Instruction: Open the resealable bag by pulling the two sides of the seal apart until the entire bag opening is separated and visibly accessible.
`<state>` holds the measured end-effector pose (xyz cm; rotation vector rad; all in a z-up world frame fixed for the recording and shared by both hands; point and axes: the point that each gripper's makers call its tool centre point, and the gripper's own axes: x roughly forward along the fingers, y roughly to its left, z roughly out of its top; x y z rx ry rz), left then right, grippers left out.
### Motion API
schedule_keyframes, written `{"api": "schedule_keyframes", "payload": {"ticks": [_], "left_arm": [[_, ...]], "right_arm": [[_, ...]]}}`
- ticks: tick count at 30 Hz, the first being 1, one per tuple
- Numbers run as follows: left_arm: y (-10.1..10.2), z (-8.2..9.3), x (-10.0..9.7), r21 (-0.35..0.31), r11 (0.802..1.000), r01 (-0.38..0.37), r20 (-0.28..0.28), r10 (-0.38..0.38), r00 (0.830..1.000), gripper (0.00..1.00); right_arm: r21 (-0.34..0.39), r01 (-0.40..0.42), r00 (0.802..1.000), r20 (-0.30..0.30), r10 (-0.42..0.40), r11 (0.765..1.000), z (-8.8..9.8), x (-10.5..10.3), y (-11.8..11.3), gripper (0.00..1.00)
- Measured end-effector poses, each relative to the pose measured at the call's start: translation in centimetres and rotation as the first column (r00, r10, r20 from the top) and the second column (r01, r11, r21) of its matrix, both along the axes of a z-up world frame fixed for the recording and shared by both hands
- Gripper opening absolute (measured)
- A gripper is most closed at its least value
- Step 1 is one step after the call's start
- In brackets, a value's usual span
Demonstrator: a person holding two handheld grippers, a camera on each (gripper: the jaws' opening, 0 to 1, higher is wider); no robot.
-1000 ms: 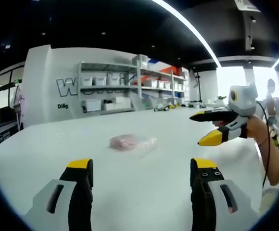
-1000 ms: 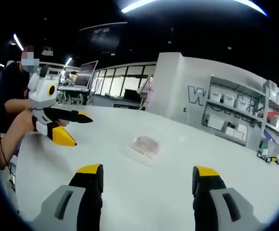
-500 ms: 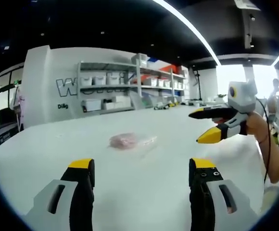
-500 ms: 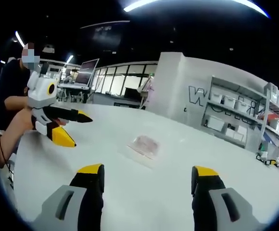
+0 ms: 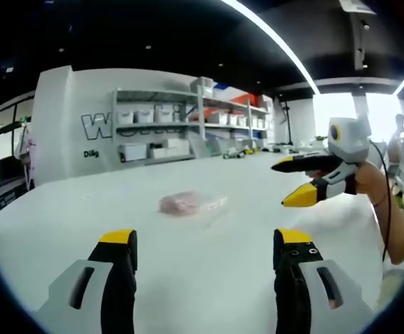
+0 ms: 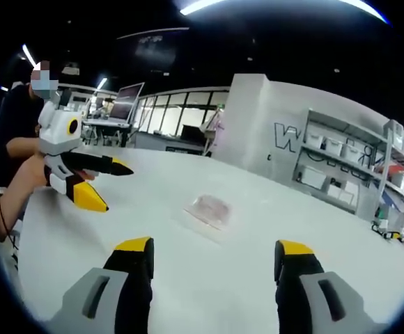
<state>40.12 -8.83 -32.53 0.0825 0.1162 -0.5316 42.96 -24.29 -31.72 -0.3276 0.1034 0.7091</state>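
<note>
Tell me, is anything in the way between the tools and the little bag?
Nothing visible. Only bare white table lies between the open left tool and the bag, and likewise ahead of the open right tool.

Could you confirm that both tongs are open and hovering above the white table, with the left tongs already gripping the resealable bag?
Not quite: the left tongs grip nothing. In the left gripper view their jaws stand apart and empty, and the resealable bag lies untouched on the white table well ahead of them. The rest holds: the right tongs are open too, both above the table.
</note>
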Motion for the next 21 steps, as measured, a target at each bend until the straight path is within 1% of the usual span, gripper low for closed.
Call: {"api": "schedule_keyframes", "payload": {"ticks": [9,14,18,21], "left_arm": [[-0.09,-0.09,0.11,0.000,1.000,0.001,-0.002,-0.001,1.000,0.79],[0.00,0.17,0.23,0.002,1.000,-0.002,0.003,0.002,1.000,0.80],[0.04,0.21,0.31,-0.004,1.000,-0.006,0.001,0.006,1.000,0.80],[-0.12,0.10,0.33,-0.002,1.000,-0.003,-0.003,0.003,1.000,0.80]], "right_arm": [[0.000,-0.002,1.000,0.007,0.002,1.000,0.08,0.12,-0.01,0.69],[-0.002,-0.005,1.000,0.007,0.005,1.000,0.05,0.20,0.03,0.69],[-0.004,-0.005,1.000,0.017,0.005,1.000,0.25,0.32,0.13,0.72],[-0.007,-0.006,1.000,0.023,0.006,1.000,0.38,0.29,0.15,0.72]]}}
